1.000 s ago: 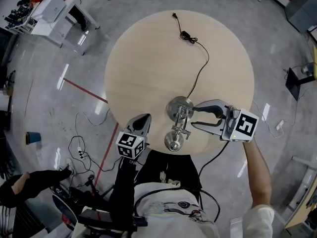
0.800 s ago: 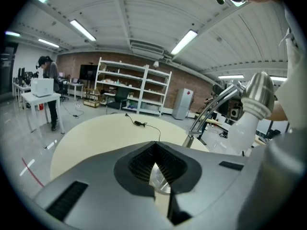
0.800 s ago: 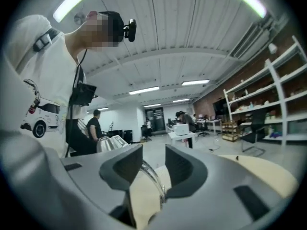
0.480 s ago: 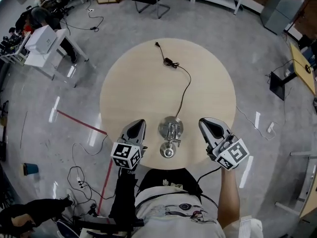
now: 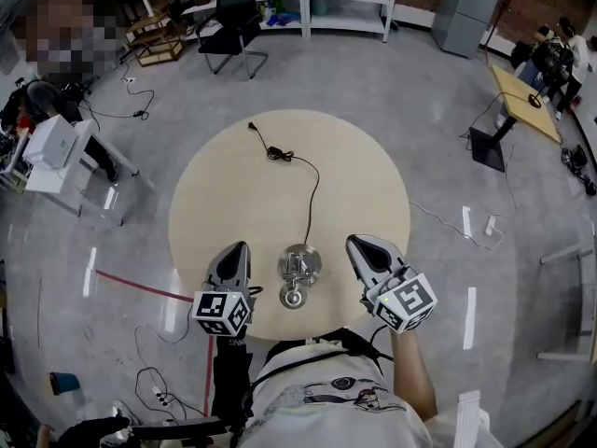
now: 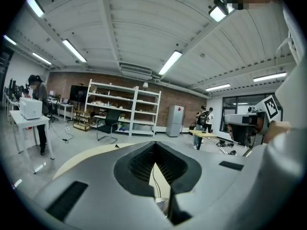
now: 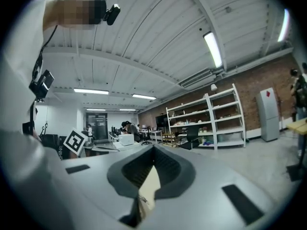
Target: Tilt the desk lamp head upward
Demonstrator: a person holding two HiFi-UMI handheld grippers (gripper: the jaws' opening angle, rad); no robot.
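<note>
Lamp (image 5: 297, 271) – seemingly untouched – between both grippers' fingers (image 5: 231, 259)

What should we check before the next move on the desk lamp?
1. Left gripper free: ok, jaws together, nothing between them.
2. Right gripper ready to grasp: not ok, jaws together and empty; open first.
3. Lamp placement: ok, it stands on the table between both grippers, touched by neither.
4. Cord clear: ok, it trails away across the table, plug lying loose.
5. Lamp head tilt: cannot tell from the steep head view.
</note>
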